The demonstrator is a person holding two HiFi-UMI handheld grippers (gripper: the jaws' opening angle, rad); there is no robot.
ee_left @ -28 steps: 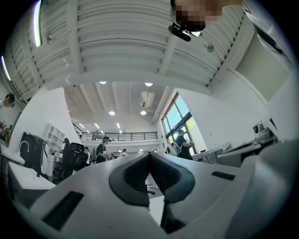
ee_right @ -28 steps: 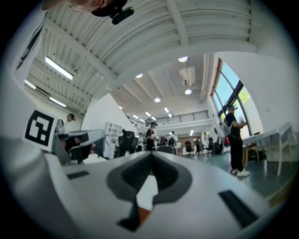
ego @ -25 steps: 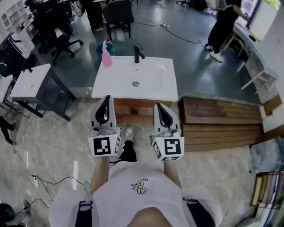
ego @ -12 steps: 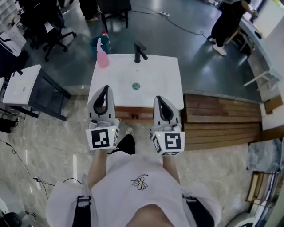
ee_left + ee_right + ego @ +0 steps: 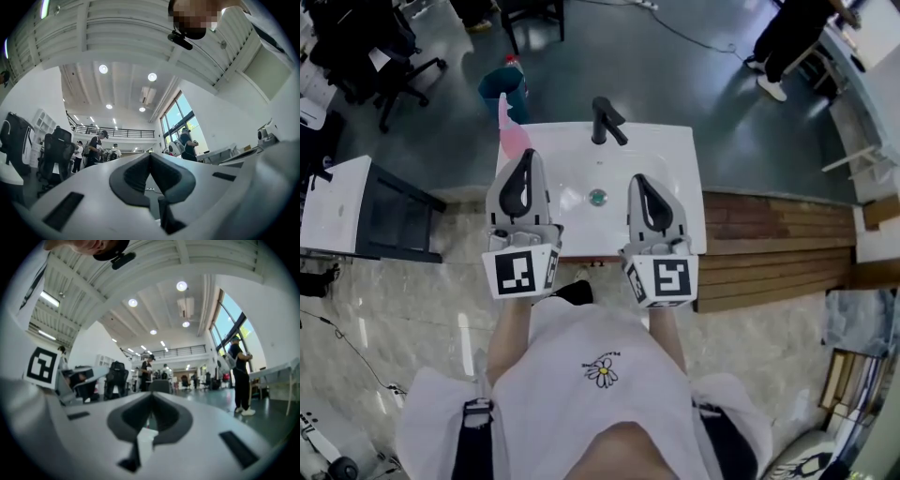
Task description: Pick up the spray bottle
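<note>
A pink spray bottle [image 5: 512, 132] with a white head stands on the back left corner of the white sink [image 5: 675, 187], left of the black faucet [image 5: 607, 120]. My left gripper [image 5: 527, 159] hangs over the sink's left front part, its tip just right of and nearer than the bottle, apart from it. It is shut and empty. My right gripper [image 5: 640, 182] is over the basin's right side, also shut with nothing in it. The left gripper [image 5: 150, 157] and right gripper [image 5: 151, 395] both look across the room above the sink in their own views, and the bottle is in neither.
A blue bin [image 5: 499, 82] stands on the floor behind the bottle. A dark table frame [image 5: 398, 211] with a white top [image 5: 333, 202] is at the left, and a wooden platform [image 5: 778, 239] abuts the sink's right. Office chairs [image 5: 366, 42] and a standing person [image 5: 797, 33] are farther off.
The person has stepped up to the sink. Both shut grippers have moved forward from over the floor in front of it to above the basin.
</note>
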